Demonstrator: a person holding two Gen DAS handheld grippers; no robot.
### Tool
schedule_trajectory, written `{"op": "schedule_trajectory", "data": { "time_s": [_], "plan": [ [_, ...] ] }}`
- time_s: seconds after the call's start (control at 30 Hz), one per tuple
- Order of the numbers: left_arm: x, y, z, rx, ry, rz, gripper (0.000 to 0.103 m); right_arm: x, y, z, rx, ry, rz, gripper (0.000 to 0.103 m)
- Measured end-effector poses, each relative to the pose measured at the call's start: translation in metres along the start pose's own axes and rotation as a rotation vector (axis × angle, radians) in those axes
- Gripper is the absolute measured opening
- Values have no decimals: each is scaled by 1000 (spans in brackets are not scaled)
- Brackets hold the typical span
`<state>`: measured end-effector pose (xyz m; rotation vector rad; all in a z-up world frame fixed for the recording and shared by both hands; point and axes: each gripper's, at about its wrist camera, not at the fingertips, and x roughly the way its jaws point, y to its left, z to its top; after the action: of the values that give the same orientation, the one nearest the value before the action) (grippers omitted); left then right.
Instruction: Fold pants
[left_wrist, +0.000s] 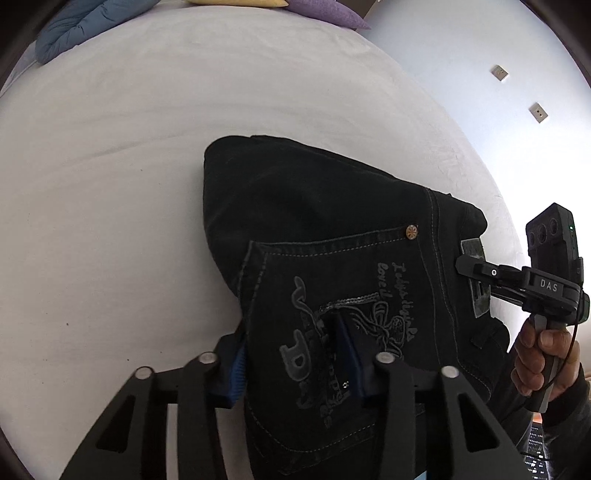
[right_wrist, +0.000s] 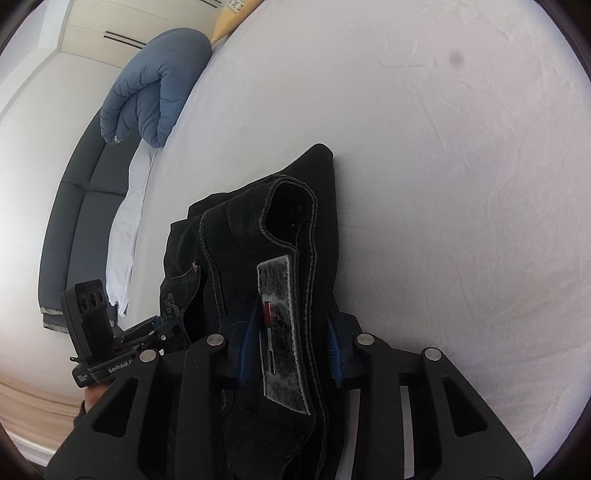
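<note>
Item: black pants (left_wrist: 314, 229), folded into a thick bundle, lying on a white bed sheet (left_wrist: 110, 184) directly ahead of both grippers.

Left gripper (left_wrist: 295, 354): blue pads pinching the back-pocket area, where grey embroidery is showing; fabric is bulging up between the fingers.

Right gripper (right_wrist: 291, 332): clamping the waistband edge, with the grey label (right_wrist: 280, 332) sitting between its pads. A hand (left_wrist: 543, 362) is gripping its handle.

Surroundings: blue quilt (right_wrist: 155, 92) rolled up at the far left of the right gripper; purple pillow (left_wrist: 325, 11) lying well beyond the left gripper.
</note>
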<state>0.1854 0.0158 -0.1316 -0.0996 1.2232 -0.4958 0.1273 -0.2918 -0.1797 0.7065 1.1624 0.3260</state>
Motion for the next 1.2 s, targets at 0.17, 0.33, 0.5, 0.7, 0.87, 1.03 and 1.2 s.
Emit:
{"op": "schedule_trajectory", "data": {
  "time_s": [0.17,0.33,0.5,0.7,0.87,1.03,1.2],
  "plan": [
    [-21,-12,2,-11,-68,-18,21,-25,31,1,-122,-71,-30,20],
    [-42,-31,23,36,-145,-19,20,-50,54,26,-188,-129,-14,20],
    [-49,-42,69,77,-204,6,20,-65,64,79,-221,-180,-7,20],
    [-23,-31,129,95,-193,37,20,-53,38,143,-166,-187,-11,20],
    [37,-23,148,79,-124,76,24,-13,-9,173,-95,-113,-74,23],
    [56,-4,137,17,-153,93,55,-4,-57,167,-15,-130,4,39],
    [19,-13,122,7,-265,102,67,-43,-52,144,-11,-221,-72,57]
  ]
}}
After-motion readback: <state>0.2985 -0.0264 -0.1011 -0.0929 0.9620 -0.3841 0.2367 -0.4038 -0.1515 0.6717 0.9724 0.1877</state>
